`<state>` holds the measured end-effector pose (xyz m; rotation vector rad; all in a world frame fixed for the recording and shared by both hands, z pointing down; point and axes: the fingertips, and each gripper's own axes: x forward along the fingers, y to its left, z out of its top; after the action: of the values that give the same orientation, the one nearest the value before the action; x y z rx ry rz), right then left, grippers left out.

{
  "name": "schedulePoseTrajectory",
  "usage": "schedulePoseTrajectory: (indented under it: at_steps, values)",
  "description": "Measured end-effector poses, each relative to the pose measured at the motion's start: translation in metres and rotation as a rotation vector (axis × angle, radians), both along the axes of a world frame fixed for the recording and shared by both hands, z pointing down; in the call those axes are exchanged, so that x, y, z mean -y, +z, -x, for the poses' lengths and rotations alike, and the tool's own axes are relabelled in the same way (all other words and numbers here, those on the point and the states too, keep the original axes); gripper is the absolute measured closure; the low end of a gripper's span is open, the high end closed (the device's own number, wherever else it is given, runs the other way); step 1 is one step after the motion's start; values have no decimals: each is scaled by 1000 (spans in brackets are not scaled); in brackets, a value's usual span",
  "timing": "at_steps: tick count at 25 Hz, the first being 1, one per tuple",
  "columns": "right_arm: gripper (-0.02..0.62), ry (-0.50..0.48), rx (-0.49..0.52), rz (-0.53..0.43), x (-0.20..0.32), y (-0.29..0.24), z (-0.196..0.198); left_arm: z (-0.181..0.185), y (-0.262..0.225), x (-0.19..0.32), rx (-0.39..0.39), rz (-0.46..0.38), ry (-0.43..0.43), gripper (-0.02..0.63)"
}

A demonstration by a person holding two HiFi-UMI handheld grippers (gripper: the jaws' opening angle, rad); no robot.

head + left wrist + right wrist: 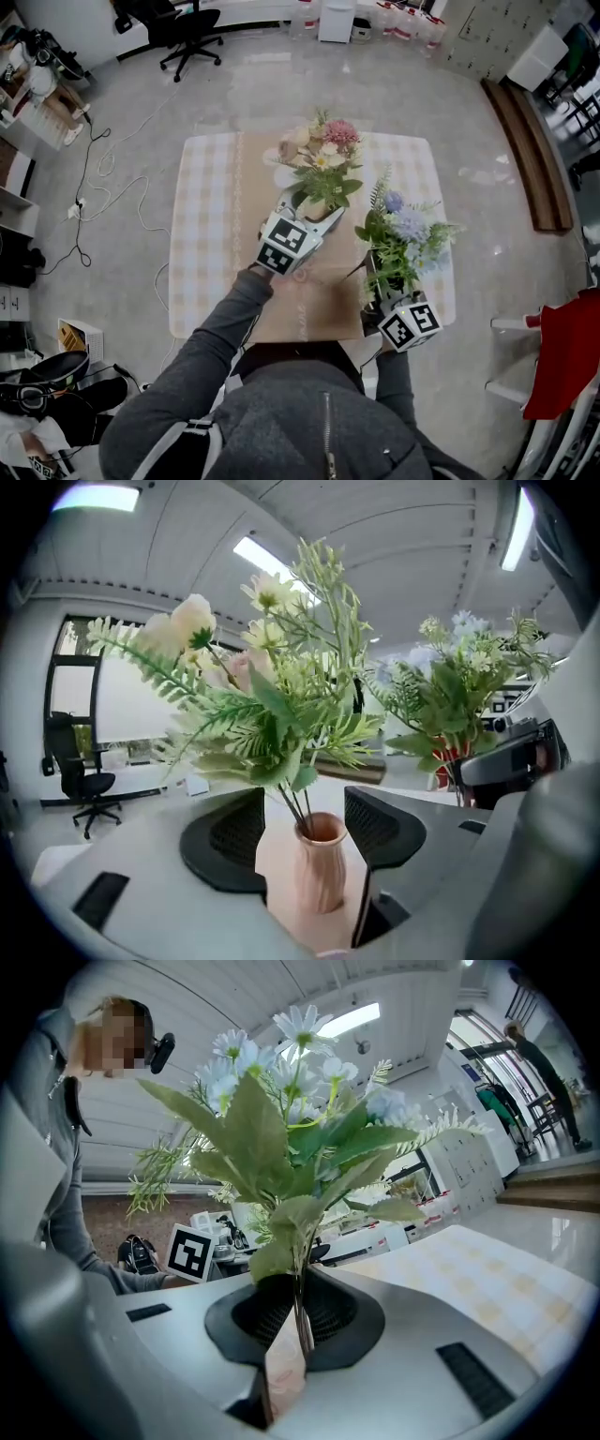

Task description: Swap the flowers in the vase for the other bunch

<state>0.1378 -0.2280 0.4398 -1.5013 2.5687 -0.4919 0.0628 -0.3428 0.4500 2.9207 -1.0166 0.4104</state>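
Item: one ribbed peach vase (319, 869), probably ceramic, upright near the middle of a table covered in a pale checked cloth (211, 234). It holds a cream and pink bunch of flowers with green fern fronds (258, 700), stems down in the neck and heads up, so its long axis runs vertical in line with the vase. The left gripper (306, 813) faces the vase level and head-on. Its jaws are spread and the vase body sits between them; whether either pad touches it is hard to say. This is the nearer tool. The right gripper (298, 1316) is clamped on the thin stems of a blue and white bunch with broad green leaves (286, 1119). That bunch is held upright, heads up, well to the right of the vase and closer to the person. The swap looks unstarted: the vase's bunch must lift straight up along its stems.
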Motion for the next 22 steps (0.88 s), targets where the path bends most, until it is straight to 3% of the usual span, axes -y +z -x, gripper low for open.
schedulePoseTrajectory:
  at_steps: [6, 10, 19, 22]
  values:
    - [566, -9, 2, -9, 2, -6, 4, 14, 6, -17, 26, 37, -3, 345]
    - [566, -1, 6, -9, 9, -12, 2, 34, 2, -36, -38, 61, -24, 358]
    - [565, 10, 32, 2, 20, -10, 4, 62, 8, -73, -160, 162, -88, 572]
    - [565, 9, 32, 1, 24, -9, 6, 67, 14, -85, -207, 210, -95, 595]
